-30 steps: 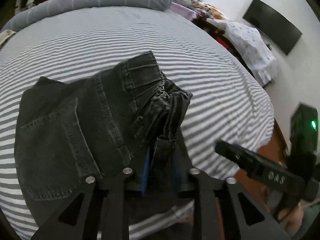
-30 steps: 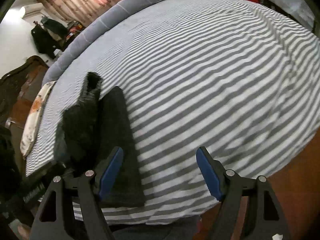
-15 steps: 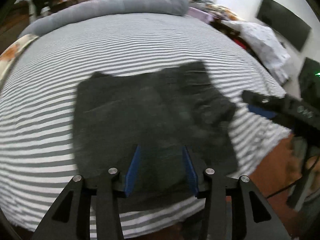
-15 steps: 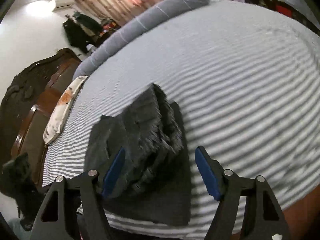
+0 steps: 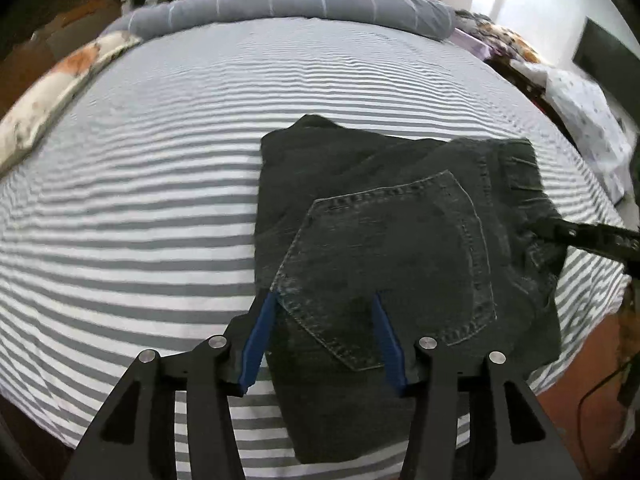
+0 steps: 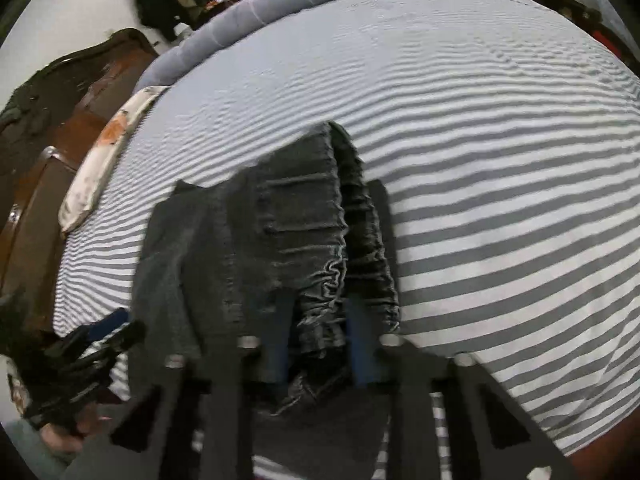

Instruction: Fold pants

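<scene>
Dark grey jeans (image 5: 400,240) lie folded in a thick bundle on the striped bed, back pocket facing up. My left gripper (image 5: 324,304) is open, its blue pads over the near edge of the pocket with nothing held. In the right wrist view the jeans (image 6: 288,240) lie with the gathered waistband edge toward me. My right gripper (image 6: 320,340) has its blue pads narrowed around that waistband fold; the view is blurred. The right gripper's finger also shows at the jeans' right edge in the left wrist view (image 5: 580,236).
The grey-and-white striped sheet (image 5: 160,200) covers the bed. A long grey bolster (image 5: 288,4) lies at the far end and a flowered pillow (image 5: 52,92) at the left. A wooden headboard (image 6: 60,92) stands at the left. The bed's edge runs just under the grippers.
The left gripper let go of the bunched denim and opened, and the jeans now lie flat. The right gripper moved left onto the waistband edge and narrowed.
</scene>
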